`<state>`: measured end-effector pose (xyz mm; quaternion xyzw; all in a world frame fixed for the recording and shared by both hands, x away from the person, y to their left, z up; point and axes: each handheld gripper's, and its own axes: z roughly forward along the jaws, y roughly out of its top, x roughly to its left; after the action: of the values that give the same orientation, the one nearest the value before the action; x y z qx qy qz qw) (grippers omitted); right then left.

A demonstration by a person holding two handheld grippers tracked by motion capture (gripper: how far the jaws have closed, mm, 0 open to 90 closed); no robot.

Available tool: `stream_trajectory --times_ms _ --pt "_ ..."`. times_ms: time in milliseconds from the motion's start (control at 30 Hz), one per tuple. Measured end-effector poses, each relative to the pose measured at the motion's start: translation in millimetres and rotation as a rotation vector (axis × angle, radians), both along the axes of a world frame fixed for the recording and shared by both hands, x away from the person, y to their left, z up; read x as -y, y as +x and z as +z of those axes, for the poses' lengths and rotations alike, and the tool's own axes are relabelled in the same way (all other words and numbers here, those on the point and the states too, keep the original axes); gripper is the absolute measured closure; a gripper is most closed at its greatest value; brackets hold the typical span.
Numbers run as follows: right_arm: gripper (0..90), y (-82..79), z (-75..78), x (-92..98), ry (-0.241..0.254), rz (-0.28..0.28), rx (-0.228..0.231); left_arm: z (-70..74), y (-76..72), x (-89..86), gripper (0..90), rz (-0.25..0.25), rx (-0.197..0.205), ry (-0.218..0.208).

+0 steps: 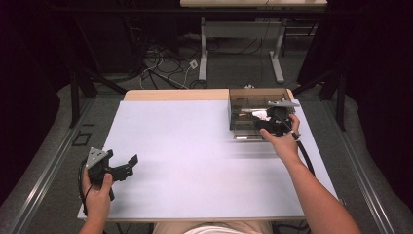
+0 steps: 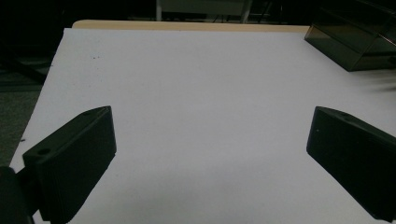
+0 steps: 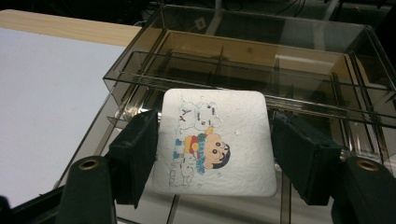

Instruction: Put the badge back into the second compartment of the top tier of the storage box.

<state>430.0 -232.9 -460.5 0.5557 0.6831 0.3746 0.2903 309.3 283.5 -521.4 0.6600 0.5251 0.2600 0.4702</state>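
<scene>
Over the far right corner of the table (image 1: pixel 160 141), above the smoky clear organizer (image 3: pixel 261 56), I hold a small square card (image 3: pixel 217 140) in my right gripper (image 3: pixel 215 149). It carries a cartoon of a child and a snowman, has rounded corners, and lies flat and face up between my jaws, which press its left and right edges, as tight as they go on it. I judge it light and thin, fairly stiff but easy to bow if I squeeze harder, and smooth enough to slip or pivot, since only the two edges are caught. Taking it by opposite edges near their middle, as now, seems the safest hold; a pinch at a corner would let it swing. Below it I see the organizer's compartments, parted by thin dividers, and the card hangs over the near ones, clear of the walls as far as I can tell. In the high view the right gripper (image 1: pixel 276 121) sits over the box's near right part, my hand behind it. My left gripper (image 1: pixel 122 165) rests near the table's near left corner, well apart from the box, jaws spread wide with nothing between them, bare tabletop under them; in the left gripper view the organizer (image 2: pixel 355 42) shows at the far right edge.
</scene>
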Motion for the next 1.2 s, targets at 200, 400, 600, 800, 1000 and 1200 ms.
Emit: stream_trajectory --times_ms 200,400,600,800,1000,1200 --pt "32.7 -0.7 -5.4 3.9 0.005 -0.028 -0.031 -0.7 0.2 0.6 1.8 0.005 0.0 -0.005" --pt "32.6 -2.4 -10.8 5.9 0.022 -0.058 -0.065 -0.7 -0.4 -0.4 1.8 0.002 -0.006 0.002" --pt "32.6 -4.3 -11.8 5.3 0.043 -0.097 -0.096 -0.6 -0.7 -0.6 1.8 0.004 -0.006 0.002" --pt "32.6 -6.3 -12.6 2.8 0.026 -0.114 -0.099 -0.7 -0.3 0.0 1.8 0.004 -0.002 0.004" --pt "32.6 -7.8 -13.3 2.3 0.022 -0.12 -0.101 -0.6 -0.4 -0.4 1.8 0.003 -0.001 0.003" --pt "32.6 -7.7 -16.3 4.3 0.028 -0.127 -0.099 -0.5 -0.5 -0.1 1.8 0.002 0.0 0.004"
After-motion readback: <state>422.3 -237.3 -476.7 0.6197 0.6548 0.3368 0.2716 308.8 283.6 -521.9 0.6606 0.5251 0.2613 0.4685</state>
